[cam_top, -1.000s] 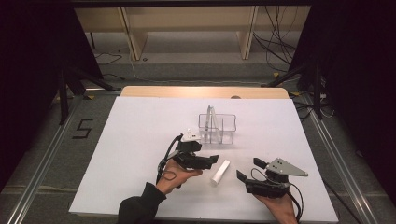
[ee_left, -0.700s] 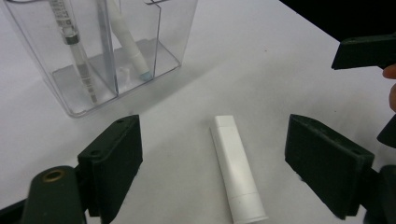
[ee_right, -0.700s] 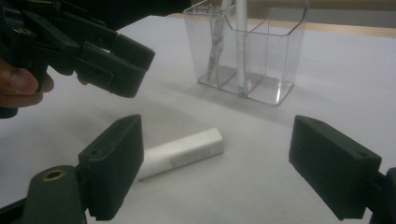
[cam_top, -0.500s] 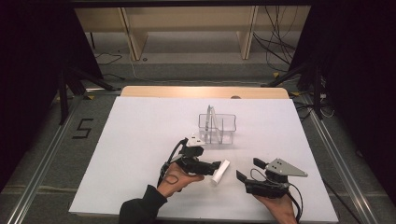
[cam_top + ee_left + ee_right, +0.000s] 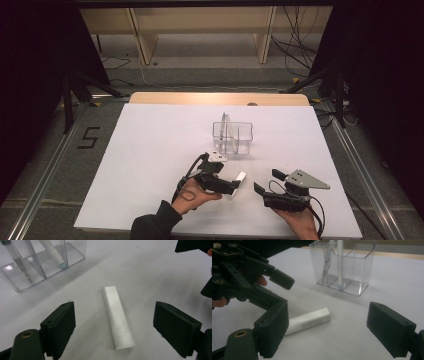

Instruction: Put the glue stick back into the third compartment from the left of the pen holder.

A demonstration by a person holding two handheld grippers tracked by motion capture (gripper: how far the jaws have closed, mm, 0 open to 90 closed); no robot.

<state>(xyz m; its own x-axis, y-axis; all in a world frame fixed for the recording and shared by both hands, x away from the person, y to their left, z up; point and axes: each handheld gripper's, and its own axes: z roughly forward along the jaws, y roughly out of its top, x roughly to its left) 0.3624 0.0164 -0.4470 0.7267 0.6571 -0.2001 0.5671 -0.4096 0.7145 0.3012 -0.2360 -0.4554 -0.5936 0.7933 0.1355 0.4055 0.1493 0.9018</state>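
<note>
Table (image 5: 150, 150): rectangular, its top covered by a plain white sheet (image 5: 165, 130), with a strip of pale wood (image 5: 200, 98) left bare along the far edge. A small dark mark sat on that strip, right of the middle.

Clear plastic organiser (image 5: 233, 136): stood upright on the sheet, right of centre and toward the far half; divided into compartments. It held a white pen-like stick (image 5: 340, 255) standing upright with a bluish tip at the floor of its compartment, and a thin clear item (image 5: 325, 267) leaning in the next one.

White tube (image 5: 117, 317): lay flat on the sheet, nearer the person than the organiser and apart from it; flared cap end toward the near edge, printed text along one side.
</note>
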